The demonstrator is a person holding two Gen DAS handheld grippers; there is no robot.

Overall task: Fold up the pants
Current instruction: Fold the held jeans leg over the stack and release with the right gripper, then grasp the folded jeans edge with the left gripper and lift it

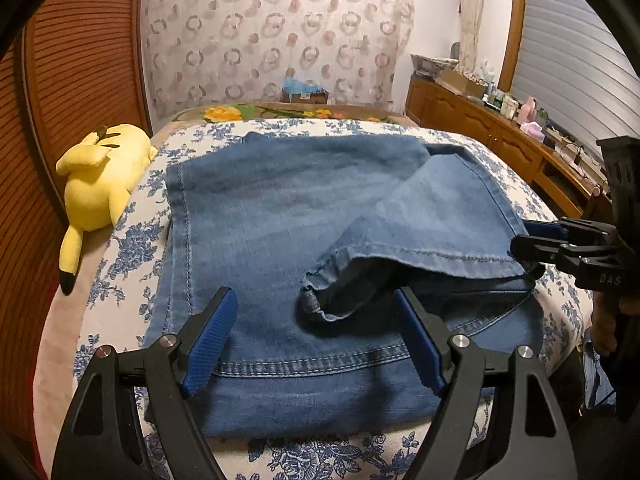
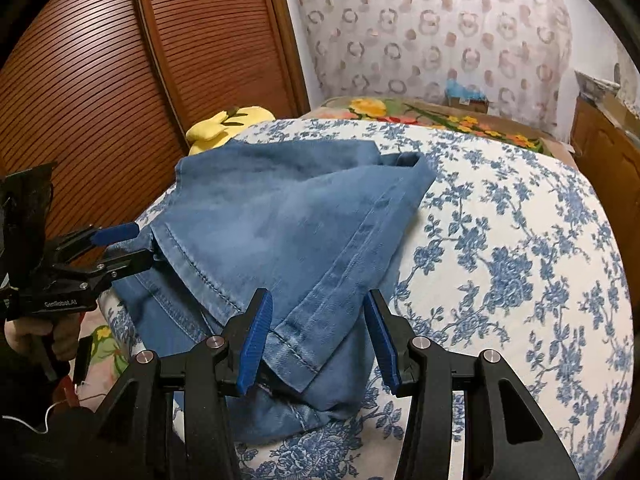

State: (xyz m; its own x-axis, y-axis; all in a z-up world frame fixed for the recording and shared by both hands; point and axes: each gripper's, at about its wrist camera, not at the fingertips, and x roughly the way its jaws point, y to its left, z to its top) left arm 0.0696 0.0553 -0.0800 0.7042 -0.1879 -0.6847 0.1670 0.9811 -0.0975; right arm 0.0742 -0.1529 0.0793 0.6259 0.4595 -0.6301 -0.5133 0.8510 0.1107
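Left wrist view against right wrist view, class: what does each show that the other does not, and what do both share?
Only the left wrist view: the whole yellow plush toy, the cluttered wooden sideboard, and the open hem of the trouser leg. Only the right wrist view: a wide bare stretch of the blue-flowered bedspread to the right. Both: the blue jeans on the bed, the patterned curtain, and open jaws on both grippers.
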